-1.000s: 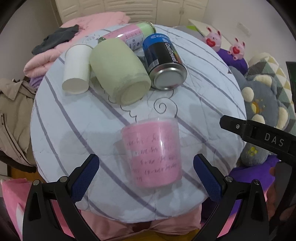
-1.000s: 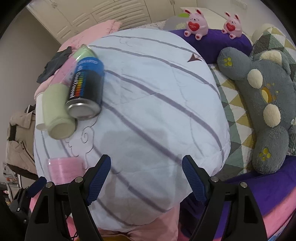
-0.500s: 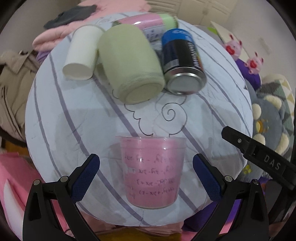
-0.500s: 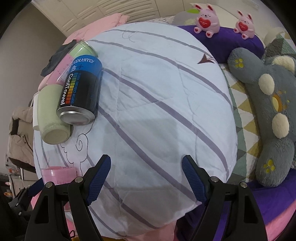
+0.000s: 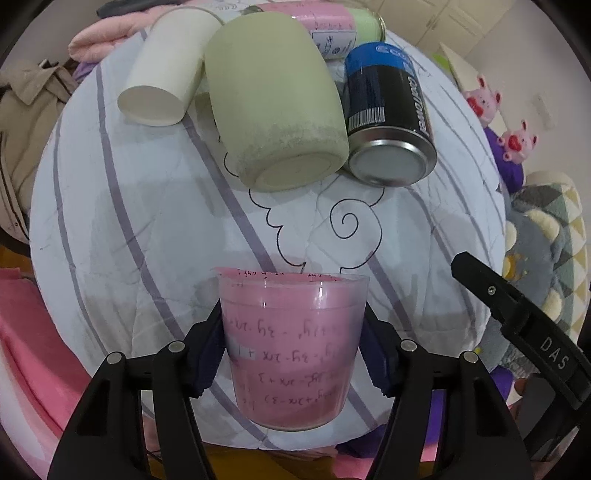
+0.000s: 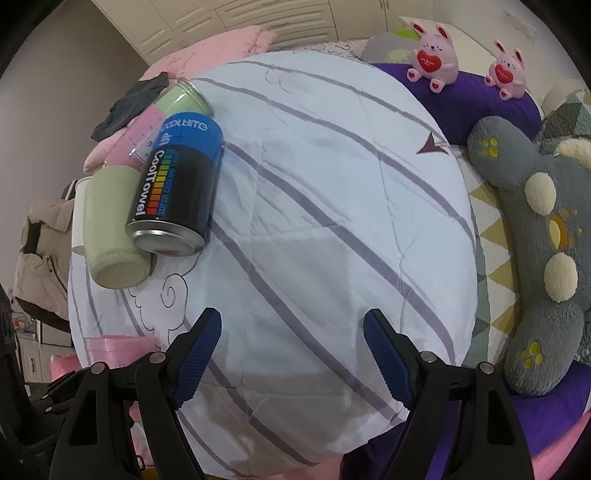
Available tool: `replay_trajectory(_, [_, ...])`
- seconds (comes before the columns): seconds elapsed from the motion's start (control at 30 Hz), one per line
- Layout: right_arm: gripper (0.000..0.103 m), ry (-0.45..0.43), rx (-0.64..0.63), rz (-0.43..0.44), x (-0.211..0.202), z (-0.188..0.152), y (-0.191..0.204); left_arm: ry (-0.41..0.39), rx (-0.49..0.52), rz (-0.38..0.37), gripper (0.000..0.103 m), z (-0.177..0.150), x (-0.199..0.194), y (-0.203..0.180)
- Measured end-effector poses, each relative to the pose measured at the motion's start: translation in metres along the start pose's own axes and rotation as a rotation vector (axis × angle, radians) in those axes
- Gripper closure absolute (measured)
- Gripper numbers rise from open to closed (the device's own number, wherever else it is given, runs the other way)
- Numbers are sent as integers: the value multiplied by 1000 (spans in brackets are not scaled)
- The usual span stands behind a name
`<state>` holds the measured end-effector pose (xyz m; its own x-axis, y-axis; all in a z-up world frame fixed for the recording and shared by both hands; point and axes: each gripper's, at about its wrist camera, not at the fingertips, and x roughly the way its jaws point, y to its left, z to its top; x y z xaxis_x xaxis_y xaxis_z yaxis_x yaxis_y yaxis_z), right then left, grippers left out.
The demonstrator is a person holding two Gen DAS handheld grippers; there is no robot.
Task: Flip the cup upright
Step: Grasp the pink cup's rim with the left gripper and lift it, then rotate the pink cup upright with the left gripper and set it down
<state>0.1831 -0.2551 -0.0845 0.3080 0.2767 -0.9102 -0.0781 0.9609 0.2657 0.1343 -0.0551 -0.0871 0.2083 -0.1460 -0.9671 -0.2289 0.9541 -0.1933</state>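
1. Left gripper (image 5: 293, 354) has its blue-padded fingers pressed against both sides of the clear plastic cup with a pink, handwritten paper lining (image 5: 291, 354), at about 6 o'clock of the left wrist view. That looks like a clamp on the cup, mid-wall.

2. The cup sits at the near edge of the round white cushion with purple stripes (image 5: 147, 221), wide rim pointing away and up, narrow base toward the camera. My read: the grasp is made and the turn to upright is the step in hand.

3. Next move, I'd say: rotate the wrist until the base faces down, then set it on the soft cushion gently. Thin plastic may flex, and the cushion edge is close, so tipping off is the risk.

4. Right gripper (image 6: 291, 354) hangs above bare cushion, fingers wide apart, holding nothing; the pink cup shows at its 8 o'clock.

5. Contents: only the paper lining is visible inside the cup; no liquid that I can see.

6. At 12 o'clock: a pale green ceramic mug (image 5: 277, 107), a white paper cup (image 5: 166, 74), a blue-and-black metal can (image 5: 388, 114) and a pink-and-green can (image 5: 332, 27), all lying on their sides, interiors not visible.
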Motion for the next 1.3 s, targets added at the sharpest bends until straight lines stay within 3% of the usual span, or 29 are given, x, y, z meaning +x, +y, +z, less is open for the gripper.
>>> replay_trajectory(0.3, [22, 7, 2, -9, 0, -1, 0, -116, 32, -1, 37, 8, -18, -3])
replay_trajectory(0.57, [22, 3, 5, -16, -4, -6, 0, -311, 117, -1, 36, 12, -39, -10])
replay_trajectory(0.77, [22, 4, -1, -20, -5, -10, 2, -342, 164, -14, 35, 11, -32, -12])
replay_trajectory(1.1, [22, -3, 18, -32, -12, -17, -2, -310, 171, 10, 35, -2, -15, -12])
replay_trajectory(1.2, [22, 1, 26, -34, -12, -20, -3, -314, 175, 30, 25, -3, -17, -12])
replay_trajectory(1.3, [22, 1, 22, -35, -14, -22, -1, -327, 190, 30, 23, -6, -21, -14])
